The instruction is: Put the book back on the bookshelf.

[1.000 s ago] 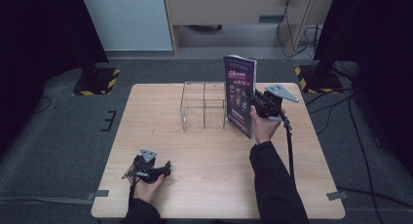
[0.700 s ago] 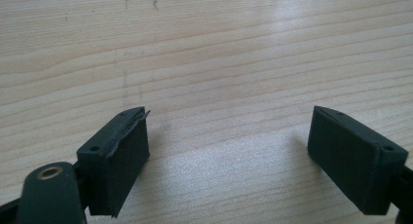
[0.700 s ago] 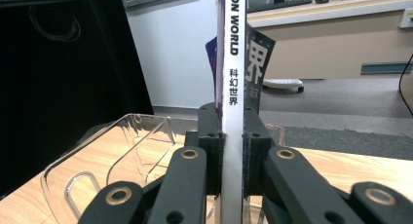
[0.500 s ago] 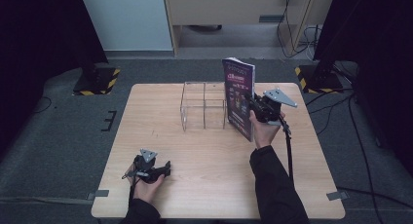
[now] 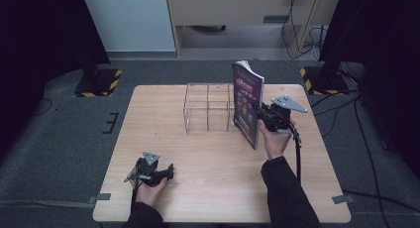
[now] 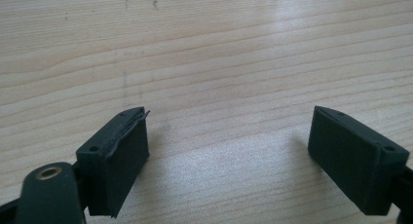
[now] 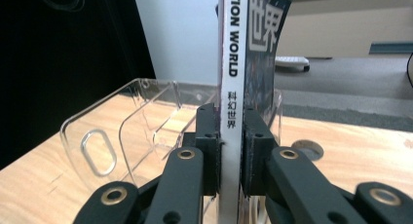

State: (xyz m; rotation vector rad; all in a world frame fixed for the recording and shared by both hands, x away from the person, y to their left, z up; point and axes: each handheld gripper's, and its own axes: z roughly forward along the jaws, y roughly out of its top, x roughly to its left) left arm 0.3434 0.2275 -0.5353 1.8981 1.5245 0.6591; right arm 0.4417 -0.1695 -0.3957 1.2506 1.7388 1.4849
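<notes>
My right gripper (image 5: pixel 261 112) is shut on a purple-covered magazine (image 5: pixel 246 103), held upright above the table just right of a clear acrylic rack (image 5: pixel 208 108). In the right gripper view the jaws clamp the magazine's white spine (image 7: pixel 229 87), and the clear rack (image 7: pixel 126 129) with its dividers stands directly behind it. My left gripper (image 5: pixel 168 171) rests low near the table's front left edge, held in a hand. In the left gripper view its fingers (image 6: pixel 114 158) stand wide apart over bare wood, with nothing between them.
The wooden table (image 5: pixel 208 188) spreads between the two hands. Behind it are grey carpet, a light cabinet (image 5: pixel 133 20), and black stands with yellow-striped bases (image 5: pixel 96 84) at both back corners. A cable (image 5: pixel 298 153) trails from the right gripper along the sleeve.
The right gripper has tipped the magazine more upright and lifted it slightly beside the rack. The left gripper has stayed put.
</notes>
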